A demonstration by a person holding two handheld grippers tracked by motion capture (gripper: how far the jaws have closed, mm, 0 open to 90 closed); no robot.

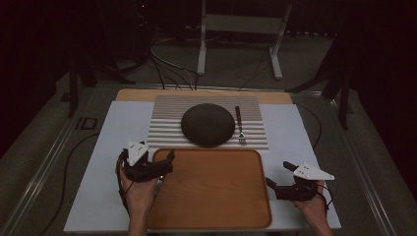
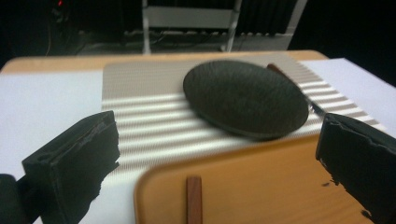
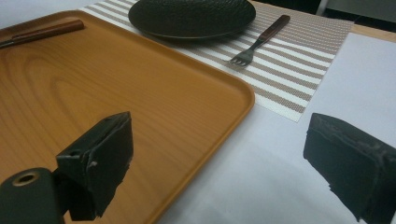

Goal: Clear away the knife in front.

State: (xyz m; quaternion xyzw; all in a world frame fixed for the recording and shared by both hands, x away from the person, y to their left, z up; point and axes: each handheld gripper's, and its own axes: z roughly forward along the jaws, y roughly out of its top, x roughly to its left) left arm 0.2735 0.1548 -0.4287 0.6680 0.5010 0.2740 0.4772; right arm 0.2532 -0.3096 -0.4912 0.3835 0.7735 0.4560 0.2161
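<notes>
Left side of the bench [image 1: 105, 147]: the left gripper [image 1: 164, 160] sits at the near-left, held in the person's left hand [image 1: 137, 189], over the far-left corner of the wooden tray [image 1: 216, 196]. Its fingers [image 2: 77, 163] are spread wide apart and hold nothing — in the left gripper view the gap between them frames the tray's far edge and the striped mat beyond. A grey three-cornered plate [image 1: 136, 152] tops this gripper.

On the tray, close to its left edge, lies a utensil with a reddish-brown handle [image 2: 194, 198]; its working end is hidden or out of frame, so its type cannot be told. In the right gripper view the same handle [image 3: 46, 31] rests at the tray's far-left corner.

Centre: the orange-brown tray occupies the near middle of the bench, rectangular with rounded corners and a raised rim. Just beyond it lies a striped placemat [image 1: 167, 125], its near edge touching or nearly touching the tray's far rim. A dark, textured round plate [image 1: 207, 124] sits in the middle of the mat.

Right of the plate, on the mat, a fork [image 1: 239, 125] lies with its dark handle far and tines near — just beside the plate, apart from it.

Right side: the right gripper [image 1: 278, 177] rests at the near-right, off the tray, over the white bench cover, held by the right hand [image 1: 312, 204]. Its fingers [image 3: 100, 161] are likewise spread and empty.
</notes>
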